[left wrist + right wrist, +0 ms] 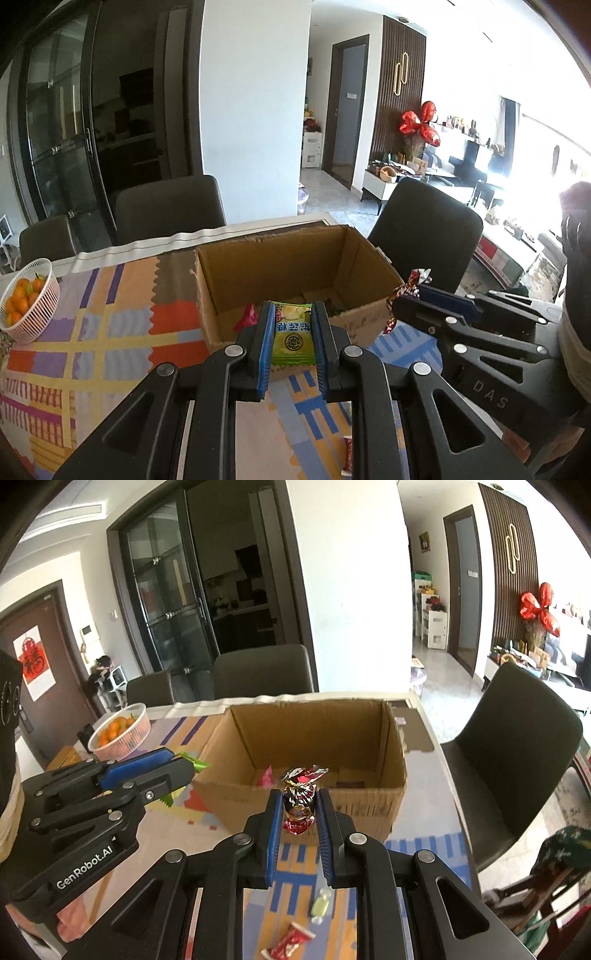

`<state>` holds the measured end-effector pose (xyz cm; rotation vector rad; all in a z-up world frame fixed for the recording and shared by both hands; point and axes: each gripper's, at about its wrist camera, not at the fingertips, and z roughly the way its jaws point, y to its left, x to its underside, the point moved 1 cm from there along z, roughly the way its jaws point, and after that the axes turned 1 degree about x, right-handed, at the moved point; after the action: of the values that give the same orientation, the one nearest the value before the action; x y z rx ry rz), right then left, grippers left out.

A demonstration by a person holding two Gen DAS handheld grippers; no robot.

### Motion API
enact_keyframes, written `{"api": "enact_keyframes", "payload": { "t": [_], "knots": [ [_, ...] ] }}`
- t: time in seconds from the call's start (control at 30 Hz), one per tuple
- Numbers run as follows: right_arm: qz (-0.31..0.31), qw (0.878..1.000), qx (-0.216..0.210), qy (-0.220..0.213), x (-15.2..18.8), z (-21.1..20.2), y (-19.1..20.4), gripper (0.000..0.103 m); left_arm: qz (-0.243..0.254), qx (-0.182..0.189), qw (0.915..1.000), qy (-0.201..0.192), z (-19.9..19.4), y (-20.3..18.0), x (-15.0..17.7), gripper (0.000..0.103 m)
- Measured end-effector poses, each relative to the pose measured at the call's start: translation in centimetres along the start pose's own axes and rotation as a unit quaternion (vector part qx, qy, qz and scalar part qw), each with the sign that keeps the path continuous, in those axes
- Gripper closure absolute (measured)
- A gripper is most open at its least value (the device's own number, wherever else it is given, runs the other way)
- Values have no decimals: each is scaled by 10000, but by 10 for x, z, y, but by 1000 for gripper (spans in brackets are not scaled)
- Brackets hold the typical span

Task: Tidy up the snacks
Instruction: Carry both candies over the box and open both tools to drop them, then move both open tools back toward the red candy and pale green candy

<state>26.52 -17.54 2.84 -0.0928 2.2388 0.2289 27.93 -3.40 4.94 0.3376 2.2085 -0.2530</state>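
Currently the left gripper (pixel 293 332) is closed on a flat green candy packet (pixel 293 334) and the right gripper (pixel 299 805) pinches a red foil-wrapped candy (pixel 300 794), both just short of the open cardboard box (pixel 314 716) on the patterned tablecloth (pixel 110 332). Released here, either sweet would likely miss the box's near wall. Two loose candies (pixel 290 943) lie below the right gripper.

looks like someone's home, open dining/living area: dining table (pixel 122 295) with a colorful patchwork cloth, dark padded chairs (pixel 264 672) around it, a basket of oranges (pixel 122 731), glass sliding doors (pixel 166 602) into a dim kitchen, red foil balloons (pixel 421 123) by a slatted wall, and a red paper decoration (pixel 33 661) on the front door
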Motion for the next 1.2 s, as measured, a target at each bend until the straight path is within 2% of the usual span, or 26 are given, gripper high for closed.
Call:
{"api": "enact_keyframes", "payload": {
  "t": [0.2, 0.47, 0.5, 0.53, 0.57, 0.63, 0.8, 0.87, 0.93, 1.07, 1.2],
  "knots": [
    [-76, 9999, -18, -65, -22, 16, -2, 84, -43, -53, 10000, 44, 19, 8, -14, 82],
    [-44, 9998, -64, 199, -40, 49, -8, 84, -101, -119, 9997, 174, 47, 15, -31, 81],
    [-30, 9998, -25, 216, -42, 53, -9, 83, -110, -161, 9997, 172, 50, 18, -33, 79],
    [-18, 9998, 5, 218, -42, 55, -11, 81, -109, -225, 9995, 180, 53, 19, -35, 67],
    [-14, 9996, 42, 279, -44, 60, -12, 73, -118, -286, 9994, 178, 54, 20, -36, 56],
    [52, 9994, 89, 333, -44, 62, -16, 65, -142, -366, 9991, 135, 51, 23, -34, 55],
    [87, 9991, 242, 331, -33, 55, -24, 65, -56, -532, 9984, 176, 43, 19, -21, 54],
    [68, 9991, 290, 289, -27, 48, -25, 59, 0, -592, 9980, 204, 38, 15, -14, 54],
    [32, 9992, 342, 218, -21, 40, -23, 58, 45, -625, 9978, 220, 33, 11, -7, 54],
    [-93, 9989, 449, 86, -6, 19, -20, 58, 63, -552, 9982, 228, 21, 2, 7, 53],
    [-112, 9988, 476, 51, 8, 3, -21, 53, 80, -435, 9986, 279, 10, -10, 22, 53]
  ]
}}
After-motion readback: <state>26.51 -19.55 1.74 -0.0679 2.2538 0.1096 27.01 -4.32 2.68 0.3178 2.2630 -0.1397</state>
